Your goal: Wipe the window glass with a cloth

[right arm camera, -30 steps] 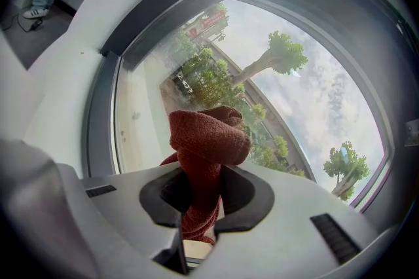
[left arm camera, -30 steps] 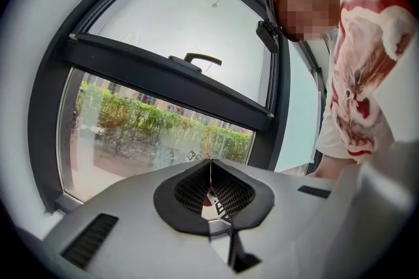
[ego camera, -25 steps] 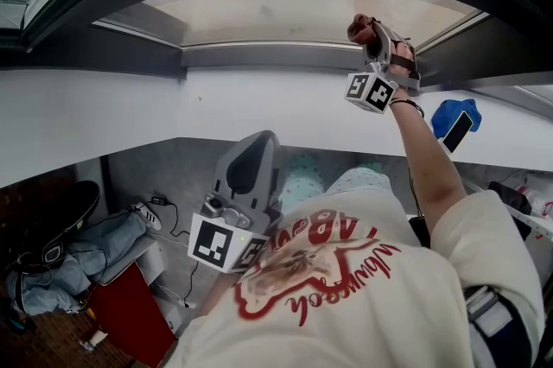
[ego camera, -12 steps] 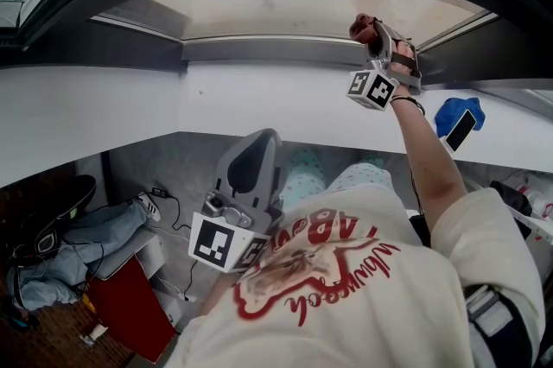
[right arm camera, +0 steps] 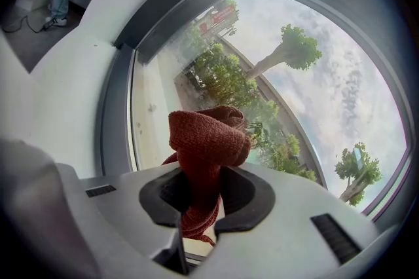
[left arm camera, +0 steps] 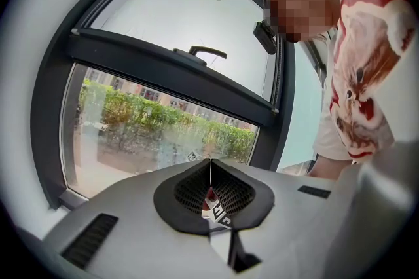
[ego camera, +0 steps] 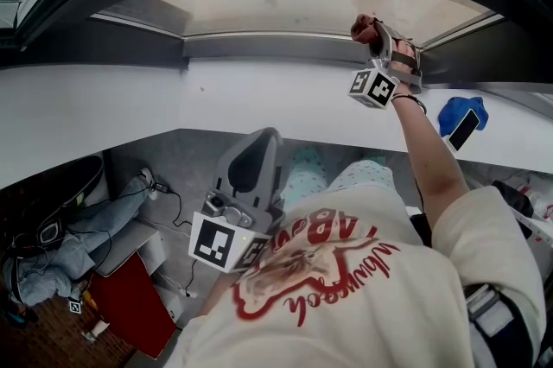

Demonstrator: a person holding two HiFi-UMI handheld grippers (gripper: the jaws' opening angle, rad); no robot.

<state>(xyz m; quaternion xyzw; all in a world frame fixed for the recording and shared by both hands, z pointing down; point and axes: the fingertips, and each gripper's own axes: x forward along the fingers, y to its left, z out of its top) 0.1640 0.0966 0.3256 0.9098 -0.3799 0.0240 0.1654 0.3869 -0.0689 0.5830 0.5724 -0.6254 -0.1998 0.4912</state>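
A bunched dark-red cloth (right arm camera: 206, 140) sticks out of my right gripper (right arm camera: 201, 196), whose jaws are shut on it. In the head view that right gripper (ego camera: 370, 34) is raised at the lower right of the window glass (ego camera: 302, 3), the cloth (ego camera: 363, 28) at or just short of the pane. The glass (right arm camera: 262, 74) fills the right gripper view, with trees and sky beyond. My left gripper (ego camera: 251, 163) hangs low in front of the person's chest, away from the window, jaws shut with nothing in them (left arm camera: 211, 173).
A dark window frame (ego camera: 285, 51) runs under the pane above a white sill wall (ego camera: 130, 111). A blue object (ego camera: 460, 120) lies on the sill at right. A window handle (left arm camera: 208, 52) sits on the crossbar. Shoes, jeans and cables (ego camera: 78, 228) lie on the floor at left.
The right gripper with the cloth has barely shifted, a touch to the right along the glass. The left gripper has stayed put. The clutter on the floor has drifted slightly in view.
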